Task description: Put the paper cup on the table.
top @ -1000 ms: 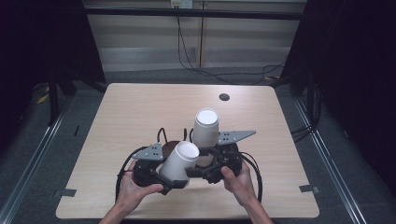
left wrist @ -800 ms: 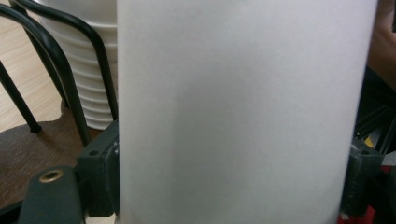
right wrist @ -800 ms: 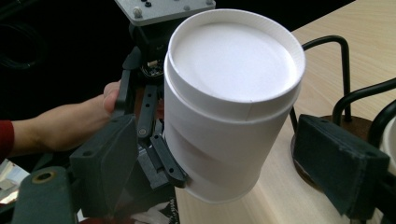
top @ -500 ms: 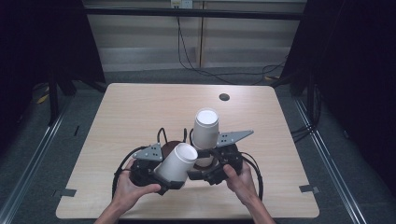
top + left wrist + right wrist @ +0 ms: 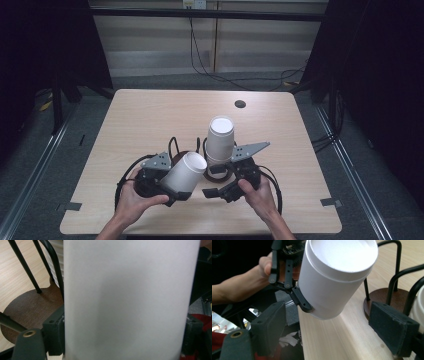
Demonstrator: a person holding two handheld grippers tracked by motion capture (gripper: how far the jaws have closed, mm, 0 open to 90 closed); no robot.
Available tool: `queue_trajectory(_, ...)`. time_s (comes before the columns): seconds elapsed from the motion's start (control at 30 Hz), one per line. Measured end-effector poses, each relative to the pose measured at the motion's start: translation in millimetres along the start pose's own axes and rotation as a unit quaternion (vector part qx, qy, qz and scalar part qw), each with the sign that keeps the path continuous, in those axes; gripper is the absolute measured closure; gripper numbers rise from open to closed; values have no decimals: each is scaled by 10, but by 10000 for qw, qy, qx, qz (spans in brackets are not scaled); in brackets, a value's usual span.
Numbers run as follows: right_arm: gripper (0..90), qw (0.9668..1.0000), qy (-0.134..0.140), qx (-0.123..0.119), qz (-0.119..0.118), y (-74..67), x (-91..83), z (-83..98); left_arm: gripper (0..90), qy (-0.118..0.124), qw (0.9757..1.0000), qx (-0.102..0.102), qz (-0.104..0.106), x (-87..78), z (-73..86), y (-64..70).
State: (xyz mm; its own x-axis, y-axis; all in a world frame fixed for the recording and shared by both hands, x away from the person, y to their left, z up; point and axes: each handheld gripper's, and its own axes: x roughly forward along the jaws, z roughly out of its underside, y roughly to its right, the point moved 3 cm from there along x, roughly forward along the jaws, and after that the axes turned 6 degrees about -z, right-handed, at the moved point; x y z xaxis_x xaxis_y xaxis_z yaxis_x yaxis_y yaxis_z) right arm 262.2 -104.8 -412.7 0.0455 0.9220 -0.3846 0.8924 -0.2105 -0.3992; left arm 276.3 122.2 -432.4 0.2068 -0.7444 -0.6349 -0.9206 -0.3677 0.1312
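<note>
Cup: a white paper cup (image 5: 184, 172) was off the table, tilted, bottom up, near the front edge beside the stack of cups (image 5: 220, 140) on its wire rack (image 5: 397, 270)
Left gripper (image 5: 172, 187): its jaws had just been closing and pressed the cup's wall from both sides
Right gripper (image 5: 332, 322): jaws apart, holding nothing; it pointed at the held cup
Advice: squeeze gently so the thin wall would not buckle; keep the cup clear of the rack's wires

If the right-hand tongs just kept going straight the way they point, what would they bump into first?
Probably the white cup held in the left tongs: it hangs straight ahead of the open right tongs. How far off it is stays unclear.
</note>
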Motion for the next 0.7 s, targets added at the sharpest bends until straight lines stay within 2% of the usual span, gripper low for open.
queue_trajectory(0.13,141,9999,-102,-36,-32,-1,-15,-7,185,-121,9999,102,68,-10,-6,2)
queue_trajectory(0.2,142,9998,-168,-95,-53,-8,-9,0,185,-229,9996,139,1,-36,-2,2)
queue_trajectory(0.27,142,9995,-277,-124,-10,-14,10,7,185,-332,9992,226,-13,-65,11,17)
queue_trajectory(0.33,144,9985,-497,-202,105,-23,42,18,186,-408,9988,252,3,-69,20,44)
queue_trajectory(0.4,147,9972,-673,-264,180,-23,69,31,185,-574,9974,445,-14,-36,18,73)
queue_trajectory(0.43,150,9960,-775,-274,342,-13,83,40,185,-626,9969,471,-13,-24,7,84)
queue_trajectory(0.5,151,9948,-917,-267,363,-7,89,47,185,-687,9960,576,-38,-34,-38,78)
queue_trajectory(0.57,152,9946,-928,-288,352,-17,79,50,185,-652,9962,577,-17,-57,-90,70)
queue_trajectory(0.63,153,9942,-955,-323,369,-21,63,51,185,-733,9951,666,-11,-64,-140,71)
queue_trajectory(0.67,154,9936,-1003,-341,393,-21,53,50,185,-842,9936,745,-81,-52,-173,69)
queue_trajectory(0.7,154,9928,-1034,-394,456,-14,41,50,185,-906,9930,736,-161,-45,-200,69)
